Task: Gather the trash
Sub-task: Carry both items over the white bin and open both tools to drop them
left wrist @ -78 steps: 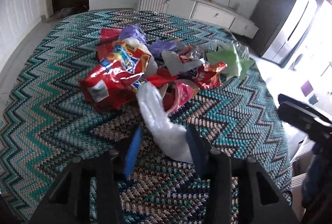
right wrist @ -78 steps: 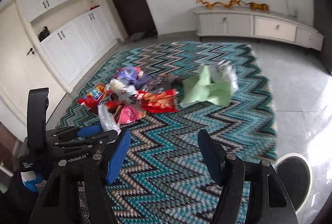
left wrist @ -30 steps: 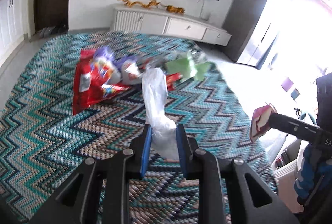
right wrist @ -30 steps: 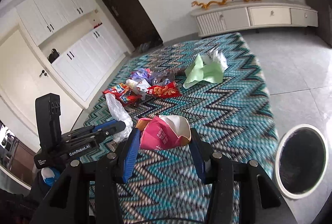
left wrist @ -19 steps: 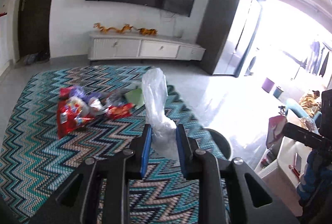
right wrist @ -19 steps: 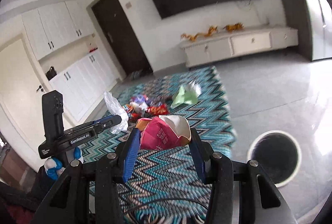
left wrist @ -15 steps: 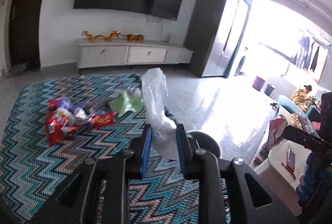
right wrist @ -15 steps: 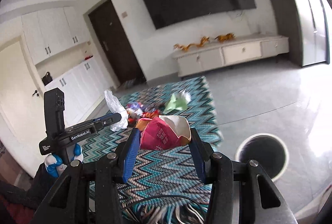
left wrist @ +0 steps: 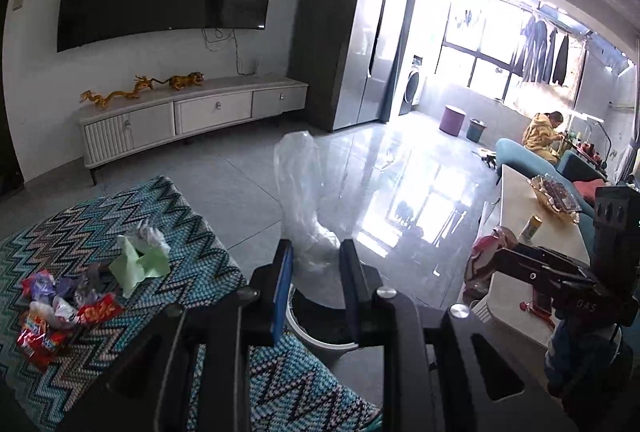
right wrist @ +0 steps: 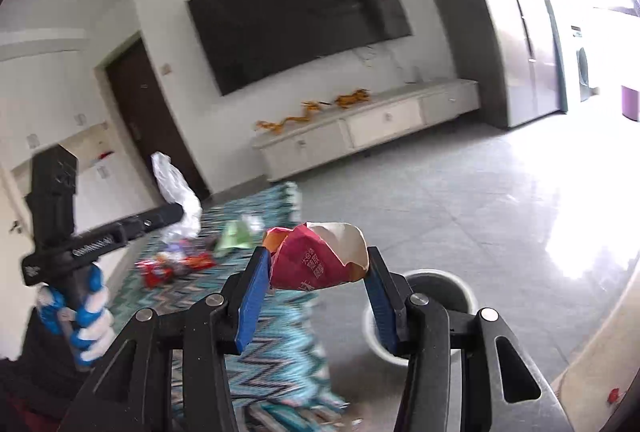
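My left gripper [left wrist: 315, 256] is shut on a clear plastic bag [left wrist: 301, 192] and holds it up over the white bin [left wrist: 320, 332] just off the rug's edge. The bag also shows in the right wrist view [right wrist: 176, 192]. My right gripper [right wrist: 318, 264] is shut on a crumpled pink and white paper carton [right wrist: 320, 256], held above and left of the bin [right wrist: 424, 312]. The rest of the trash pile [left wrist: 68, 296] lies on the zigzag rug [left wrist: 120, 224], with a green paper [left wrist: 138, 264] at its far end.
A white TV cabinet [left wrist: 188, 116] stands along the back wall under a wall TV. A grey fridge [left wrist: 352, 52] is at the right of it. A white table [left wrist: 532, 216] with items and a sofa with a seated person [left wrist: 544, 136] are at the right. Grey tile floor [left wrist: 400, 184] surrounds the bin.
Both grippers took hold of their pieces, lifted them off the rug and swung right toward the bin. The trash pile now lies far left and behind.
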A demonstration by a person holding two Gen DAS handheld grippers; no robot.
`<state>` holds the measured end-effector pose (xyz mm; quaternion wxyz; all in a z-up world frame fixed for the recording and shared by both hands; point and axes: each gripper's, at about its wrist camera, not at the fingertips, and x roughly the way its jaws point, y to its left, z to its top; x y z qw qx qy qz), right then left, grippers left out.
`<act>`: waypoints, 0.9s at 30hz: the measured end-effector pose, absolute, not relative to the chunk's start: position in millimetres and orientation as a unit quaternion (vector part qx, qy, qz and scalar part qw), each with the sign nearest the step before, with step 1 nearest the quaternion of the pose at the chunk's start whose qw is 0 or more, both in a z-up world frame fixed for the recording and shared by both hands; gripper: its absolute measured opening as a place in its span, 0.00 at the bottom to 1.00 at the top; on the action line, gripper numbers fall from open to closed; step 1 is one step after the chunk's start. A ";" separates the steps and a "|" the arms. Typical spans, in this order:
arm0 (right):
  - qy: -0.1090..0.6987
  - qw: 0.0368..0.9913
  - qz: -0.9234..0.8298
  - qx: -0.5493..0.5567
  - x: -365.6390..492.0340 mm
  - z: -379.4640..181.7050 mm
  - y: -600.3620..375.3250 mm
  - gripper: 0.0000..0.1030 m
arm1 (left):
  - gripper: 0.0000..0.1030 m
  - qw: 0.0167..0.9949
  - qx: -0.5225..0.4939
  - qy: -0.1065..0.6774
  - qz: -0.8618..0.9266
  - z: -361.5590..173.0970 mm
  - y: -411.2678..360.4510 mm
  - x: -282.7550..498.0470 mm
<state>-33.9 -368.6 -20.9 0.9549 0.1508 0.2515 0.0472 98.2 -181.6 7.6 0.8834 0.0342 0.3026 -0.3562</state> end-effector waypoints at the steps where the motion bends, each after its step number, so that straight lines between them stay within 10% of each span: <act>1: 0.259 0.954 0.034 0.150 -24.4 -27.5 -376.9 0.44 | 0.22 0.879 0.037 0.311 -0.360 1.4 -191.8 106.2; 22: 0.393 0.897 -0.048 0.198 124.5 -181.1 -480.1 0.45 | 0.30 0.771 0.014 0.495 -0.400 -151.7 -339.2 245.5; 27: 0.397 0.892 -0.065 0.204 114.8 -190.7 -486.9 0.45 | 0.48 0.766 0.017 0.504 -0.399 -164.5 -341.1 248.1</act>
